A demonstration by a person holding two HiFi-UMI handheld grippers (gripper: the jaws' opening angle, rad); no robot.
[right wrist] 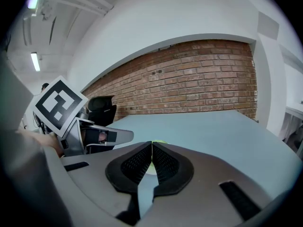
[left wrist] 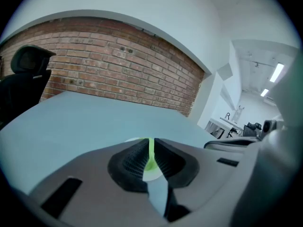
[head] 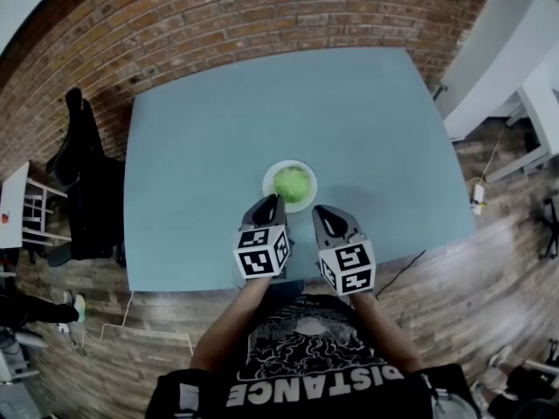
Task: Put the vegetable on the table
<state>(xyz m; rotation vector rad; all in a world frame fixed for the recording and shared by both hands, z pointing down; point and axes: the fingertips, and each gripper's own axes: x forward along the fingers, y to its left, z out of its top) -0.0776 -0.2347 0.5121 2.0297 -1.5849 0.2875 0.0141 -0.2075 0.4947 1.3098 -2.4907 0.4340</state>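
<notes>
A round green vegetable point(head: 292, 183) lies on a small white plate point(head: 307, 201) near the front of the blue-grey table point(head: 210, 138). My left gripper point(head: 272, 201) hovers just in front of the plate's left side. Its jaws stand only a thin slit apart with nothing between them. Through that slit the vegetable point(left wrist: 150, 154) shows in the left gripper view, past the left gripper point(left wrist: 150, 148). My right gripper point(head: 325, 209) hangs by the plate's right front. The right gripper view shows the right gripper point(right wrist: 152, 148) with its tips touching and empty.
A brick wall point(head: 262, 16) runs behind the table. A black office chair point(head: 87, 177) stands at the table's left edge. White desks point(head: 524, 85) stand to the right. A dark cable point(head: 410, 264) hangs off the front edge.
</notes>
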